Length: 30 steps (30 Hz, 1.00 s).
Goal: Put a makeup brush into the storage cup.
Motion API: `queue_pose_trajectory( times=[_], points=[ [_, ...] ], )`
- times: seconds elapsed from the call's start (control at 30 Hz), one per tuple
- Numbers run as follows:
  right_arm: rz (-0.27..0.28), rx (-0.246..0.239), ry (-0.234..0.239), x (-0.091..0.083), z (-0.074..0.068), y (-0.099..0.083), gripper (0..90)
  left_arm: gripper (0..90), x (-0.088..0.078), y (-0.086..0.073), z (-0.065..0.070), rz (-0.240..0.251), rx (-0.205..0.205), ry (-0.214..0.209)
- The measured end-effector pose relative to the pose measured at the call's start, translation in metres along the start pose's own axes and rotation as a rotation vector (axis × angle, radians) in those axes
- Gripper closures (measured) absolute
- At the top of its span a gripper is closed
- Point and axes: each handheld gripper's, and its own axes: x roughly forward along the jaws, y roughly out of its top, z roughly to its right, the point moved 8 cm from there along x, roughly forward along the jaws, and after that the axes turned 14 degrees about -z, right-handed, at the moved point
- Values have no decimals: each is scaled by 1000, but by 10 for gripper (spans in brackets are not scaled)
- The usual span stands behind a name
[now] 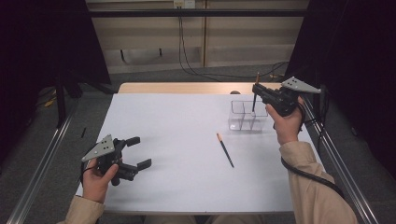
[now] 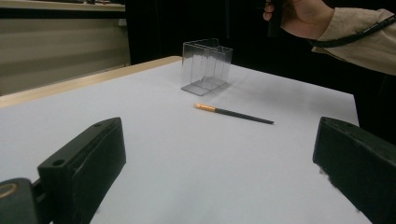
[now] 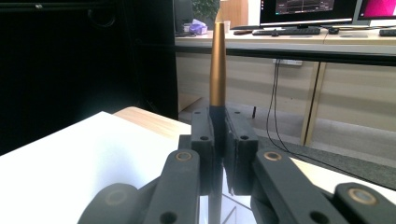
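Observation:
A dark stick with a gold end (image 1: pixel 254 103) stands upright in my right gripper (image 1: pixel 256 89), which is shut on it just above the clear compartment box (image 1: pixel 247 116) at the table's right rear; its lower tip reaches into the box. The right gripper view shows the jaws of the right gripper (image 3: pixel 218 126) pinching the stick's gold end (image 3: pixel 217 65), which points up. A second stick of the same kind (image 1: pixel 225 150) lies flat on the white table (image 1: pixel 177 121), in front of the box. My left gripper (image 1: pixel 140 152) is held open at the front left, with nothing between its jaws.
From the left gripper (image 2: pixel 219 172) I see the lying stick (image 2: pixel 233 113), the clear box (image 2: pixel 205 65) and the other hand (image 2: pixel 303 14) beyond. A wooden strip (image 1: pixel 187 87) edges the table's far side; metal rails (image 1: pixel 42 163) run along both sides.

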Motion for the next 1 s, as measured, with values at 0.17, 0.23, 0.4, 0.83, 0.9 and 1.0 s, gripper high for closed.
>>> queue_pose_trajectory(
  times=[0.17, 0.23, 0.4, 0.83, 0.9, 1.0],
  points=[
    [2, 6, -17, 1, 7, -3, 834, 25, -1, 0, 0, 2, 0, 1],
    [-2, 12, -22, 1, 10, -5, 834, 25, -1, 0, 0, 1, 1, 2],
    [-10, 13, -44, 2, 17, -11, 835, 25, 0, 0, 0, -2, 2, 1],
    [-22, 27, -67, 7, 29, -23, 834, 25, 1, -1, 0, -5, 3, 1],
    [-21, 26, -65, 7, 30, -23, 834, 25, 1, -1, 0, -4, 2, 2],
    [-22, 24, -70, 9, 30, -24, 834, 25, 0, -1, 0, -4, 1, 3]
  ],
)
